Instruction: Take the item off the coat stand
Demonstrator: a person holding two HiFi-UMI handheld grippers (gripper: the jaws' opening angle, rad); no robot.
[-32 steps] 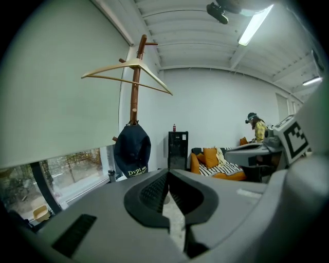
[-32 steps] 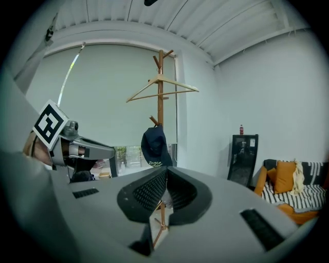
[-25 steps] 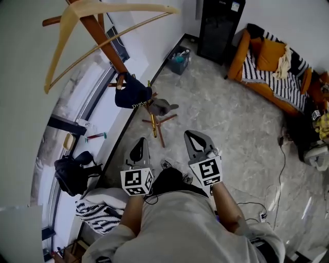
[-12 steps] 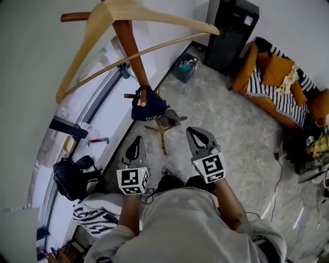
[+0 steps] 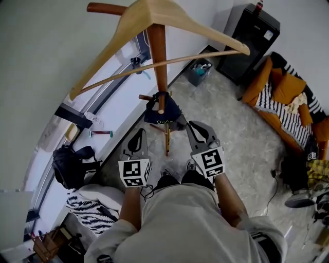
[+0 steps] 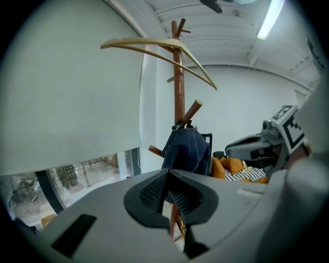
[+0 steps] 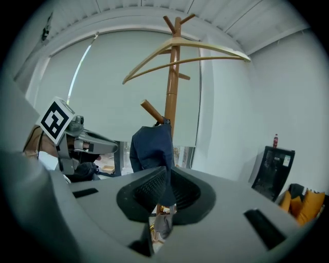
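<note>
A wooden coat stand (image 5: 157, 51) rises just ahead of me, with an empty wooden hanger (image 5: 154, 15) on its top. A dark blue cloth item (image 5: 162, 113) hangs from a lower peg. My left gripper (image 5: 138, 139) is below and left of the item, shut and empty. On the item's right, my right gripper (image 5: 198, 128) is level with the left one, also shut and empty; neither touches it. The left gripper view shows the blue item (image 6: 186, 149) straight beyond the jaws. In the right gripper view the blue item (image 7: 151, 146) hangs close ahead, slightly left.
A black cabinet (image 5: 252, 41) and a small bin (image 5: 199, 71) stand by the far wall. An orange sofa (image 5: 285, 108) with a striped blanket is at the right. A black bag (image 5: 69, 164) lies by the window at the left. Cables run over the floor at the right.
The coat stand and the blue item have come nearer and more central. Both grippers have moved closer to the item and stay shut.
</note>
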